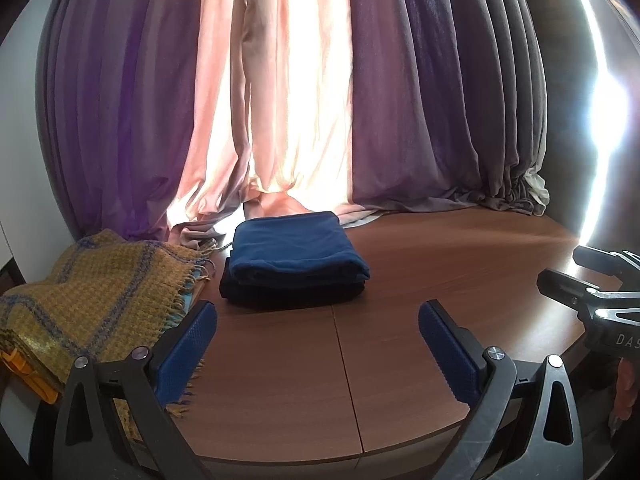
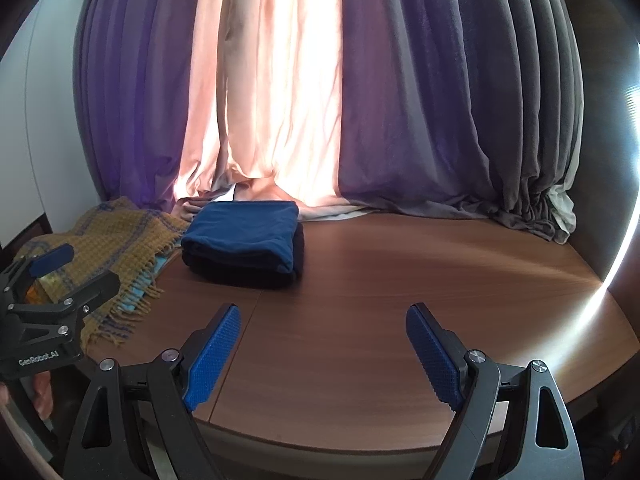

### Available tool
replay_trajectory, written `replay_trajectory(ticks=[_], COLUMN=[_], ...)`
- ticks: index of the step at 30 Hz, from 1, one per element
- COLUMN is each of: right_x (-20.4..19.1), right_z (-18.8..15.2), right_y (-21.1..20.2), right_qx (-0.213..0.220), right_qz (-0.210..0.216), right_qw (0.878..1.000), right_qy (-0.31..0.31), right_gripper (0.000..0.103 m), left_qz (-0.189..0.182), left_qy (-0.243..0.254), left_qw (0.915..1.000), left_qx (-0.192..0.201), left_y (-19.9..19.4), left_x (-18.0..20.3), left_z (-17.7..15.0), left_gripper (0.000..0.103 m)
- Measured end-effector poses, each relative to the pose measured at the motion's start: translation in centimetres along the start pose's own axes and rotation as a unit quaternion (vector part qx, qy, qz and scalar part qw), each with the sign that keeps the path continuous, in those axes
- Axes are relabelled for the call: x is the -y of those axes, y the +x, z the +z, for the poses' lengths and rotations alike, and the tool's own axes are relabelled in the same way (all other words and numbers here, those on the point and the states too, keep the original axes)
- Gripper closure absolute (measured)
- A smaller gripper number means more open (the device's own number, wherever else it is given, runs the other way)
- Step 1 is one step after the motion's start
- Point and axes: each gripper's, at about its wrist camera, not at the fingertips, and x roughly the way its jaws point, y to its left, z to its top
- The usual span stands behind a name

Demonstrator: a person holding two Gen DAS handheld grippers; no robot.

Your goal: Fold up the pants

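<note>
Two folded garments stacked near the back of the bench (image 1: 400, 360), just in front of the curtains (image 1: 280, 100); blue pants (image 1: 296, 246) on top, folded into a neat rectangle with soft rounded edges and a few shallow creases; darker, near-black folded cloth (image 1: 288, 292) underneath, edges roughly matching; same stack in the right wrist view, blue pants (image 2: 244, 232) over the dark cloth (image 2: 244, 272), slightly left of centre.

Far left: mustard plaid blanket (image 1: 92, 292) with blue stripes and a fringe, lying beside the stack, apart from it; something orange peeking out beneath its near corner, too hidden to name.

Left gripper (image 1: 318, 344): blue-padded fingers (image 1: 186, 352) spread wide apart, holding nothing; left finger overlapping the blanket's fringe in view, contact impossible to confirm; well short of the pants. Same gripper seen from the side in the right wrist view (image 2: 72, 276), fingers apart there too.

Right gripper (image 2: 322, 352): blue fingers (image 2: 212, 360) likewise wide apart over bare bench, empty, touching nothing visible; pants ahead and to its left; partly visible at the right edge of the left wrist view (image 1: 576, 268).
</note>
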Motion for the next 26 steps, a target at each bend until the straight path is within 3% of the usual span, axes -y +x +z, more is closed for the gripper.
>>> replay_trajectory(ticks=[26], right_x=[0.2], right_z=[-0.5], right_y=[-0.9], right_qx=[0.003], right_qz=[-0.001], right_qw=[1.0], right_qy=[0.002], right_gripper=[0.018], left_qz=[0.03], left_qy=[-0.011], left_qw=[0.9995], left_qx=[-0.002], left_y=[-1.4], left_x=[0.8], left_z=[-0.5], left_gripper=[0.0])
